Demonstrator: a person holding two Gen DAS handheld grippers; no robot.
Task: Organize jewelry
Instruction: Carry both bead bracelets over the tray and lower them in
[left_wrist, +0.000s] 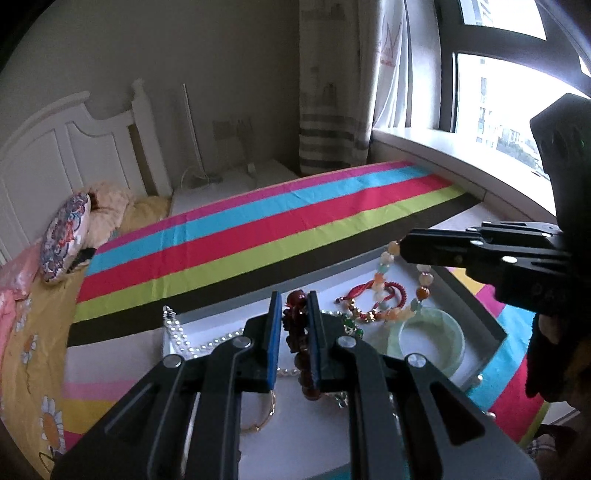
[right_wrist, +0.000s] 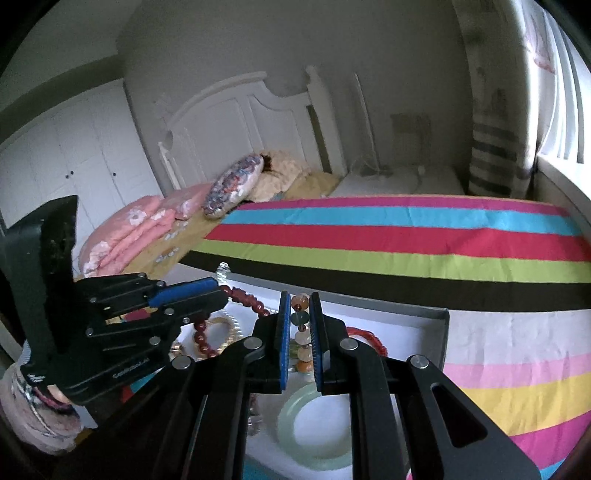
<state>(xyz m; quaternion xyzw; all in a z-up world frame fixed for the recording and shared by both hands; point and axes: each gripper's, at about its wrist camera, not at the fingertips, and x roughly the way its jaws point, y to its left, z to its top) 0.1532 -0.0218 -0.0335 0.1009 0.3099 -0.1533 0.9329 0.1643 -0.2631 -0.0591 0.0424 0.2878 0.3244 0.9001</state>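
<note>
Judging from the tray (left_wrist: 476, 291) on the bed, still heaped with mixed pieces, little is sorted: a dark red bead bracelet (left_wrist: 297, 332) is clamped by the left gripper (left_wrist: 293, 336), a multicoloured bead strand (right_wrist: 300, 332) by the right gripper (right_wrist: 298, 339).

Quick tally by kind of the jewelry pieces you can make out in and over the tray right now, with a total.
Beaded strands: 3 (dark red beads in the left gripper, multicolour stone beads in the right gripper, pearl strand)
Bangles: 2 (pale green bangle, thin gold bangle)
Cord bracelets: 1 (red cord bracelet)
Total: 6; other tangled bits can't be told apart.
</note>
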